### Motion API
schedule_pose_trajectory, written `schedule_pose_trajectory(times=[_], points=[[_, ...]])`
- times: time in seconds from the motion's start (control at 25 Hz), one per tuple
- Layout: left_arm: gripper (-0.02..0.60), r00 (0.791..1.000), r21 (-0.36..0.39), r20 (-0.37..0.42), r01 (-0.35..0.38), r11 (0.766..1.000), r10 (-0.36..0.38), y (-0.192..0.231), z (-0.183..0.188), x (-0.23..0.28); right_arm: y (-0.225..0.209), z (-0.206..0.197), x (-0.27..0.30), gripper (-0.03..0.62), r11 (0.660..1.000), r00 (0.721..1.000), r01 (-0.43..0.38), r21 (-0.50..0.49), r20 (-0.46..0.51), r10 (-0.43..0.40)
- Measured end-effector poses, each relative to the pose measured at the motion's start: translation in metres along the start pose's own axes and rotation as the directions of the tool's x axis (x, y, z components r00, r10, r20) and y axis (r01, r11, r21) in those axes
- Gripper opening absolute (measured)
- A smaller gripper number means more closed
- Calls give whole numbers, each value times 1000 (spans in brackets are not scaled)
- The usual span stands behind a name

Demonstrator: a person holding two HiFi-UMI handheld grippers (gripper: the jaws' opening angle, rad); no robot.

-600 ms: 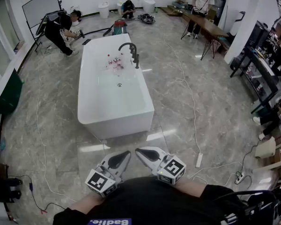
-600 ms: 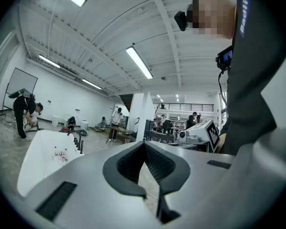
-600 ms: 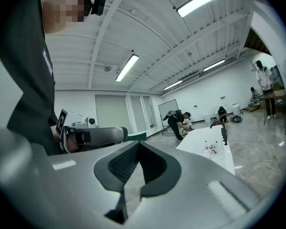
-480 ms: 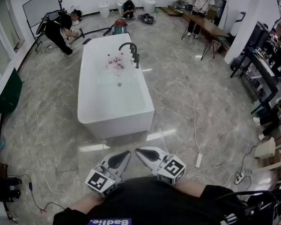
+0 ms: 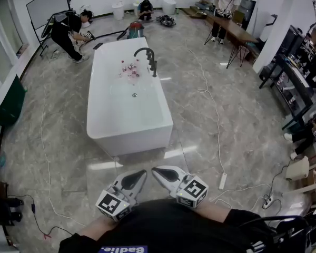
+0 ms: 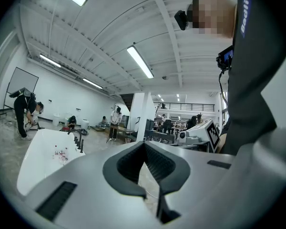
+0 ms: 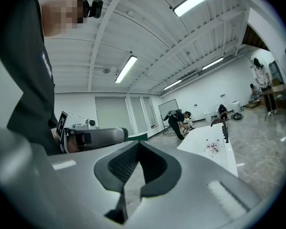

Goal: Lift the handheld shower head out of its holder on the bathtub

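A white freestanding bathtub (image 5: 116, 130) stands in the middle of the floor, well ahead of me. On its right rim rises a black curved faucet (image 5: 146, 53), with the black handheld shower head (image 5: 154, 66) upright in its holder beside it. The faucet is also small and far off in the left gripper view (image 6: 78, 137) and the right gripper view (image 7: 223, 128). My left gripper (image 5: 142, 173) (image 6: 144, 144) and right gripper (image 5: 155, 169) (image 7: 139, 143) are held close to my body, side by side, both shut with nothing in them and far from the tub.
Several small bottles (image 5: 129, 69) lie inside the tub. Cables (image 5: 213, 104) cross the floor to a power strip (image 5: 224, 180) on my right. A person (image 5: 68, 33) bends over behind the tub. A long table (image 5: 233, 29) and desks (image 5: 297, 75) line the right side.
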State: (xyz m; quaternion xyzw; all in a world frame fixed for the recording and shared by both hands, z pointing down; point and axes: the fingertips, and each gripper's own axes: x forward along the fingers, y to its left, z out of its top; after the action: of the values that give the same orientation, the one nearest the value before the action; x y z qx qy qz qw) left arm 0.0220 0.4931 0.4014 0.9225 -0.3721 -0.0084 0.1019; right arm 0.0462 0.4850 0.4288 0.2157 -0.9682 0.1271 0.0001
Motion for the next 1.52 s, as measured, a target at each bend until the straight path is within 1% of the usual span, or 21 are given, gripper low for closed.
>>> schedule_pose_trajectory(times=[0.16,0.32,0.52,0.72,0.84,0.96,1.04,1.16,1.28,1.4,1.52], points=[[5,1000,5,-3,-3,1000,3,1,1,9,-13,1,-4,2,1000,1000,16,15,10,-16],[5,1000,13,2,-22,1000,22,-3,3,25,-28,6,-16,2,1000,1000,10,20,23,-11],[5,999,28,15,-47,999,46,-6,1,50,-59,7,-31,2,1000,999,8,24,31,-8],[5,997,29,37,-63,998,61,9,10,66,-85,17,-24,2,1000,1000,7,18,28,-7],[5,997,24,49,-61,998,59,29,14,84,-110,25,-12,2,1000,1000,15,15,9,-16],[5,997,10,58,-46,999,45,62,20,105,-141,30,11,2,1000,1000,20,-2,2,-20],[5,997,15,68,-26,1000,25,94,27,121,-165,37,37,2,1000,1000,28,-10,0,-28],[5,998,31,62,-5,1000,3,155,34,146,-208,47,85,2,999,999,44,-16,4,-44],[5,998,32,58,24,999,-26,224,43,172,-250,56,140,2,997,998,67,-30,3,-67],[5,996,43,56,64,997,-66,289,63,192,-284,72,196,2,996,997,81,-47,0,-81],[5,995,48,43,91,995,-93,342,81,207,-313,91,239,2,993,994,105,-54,14,-105]])
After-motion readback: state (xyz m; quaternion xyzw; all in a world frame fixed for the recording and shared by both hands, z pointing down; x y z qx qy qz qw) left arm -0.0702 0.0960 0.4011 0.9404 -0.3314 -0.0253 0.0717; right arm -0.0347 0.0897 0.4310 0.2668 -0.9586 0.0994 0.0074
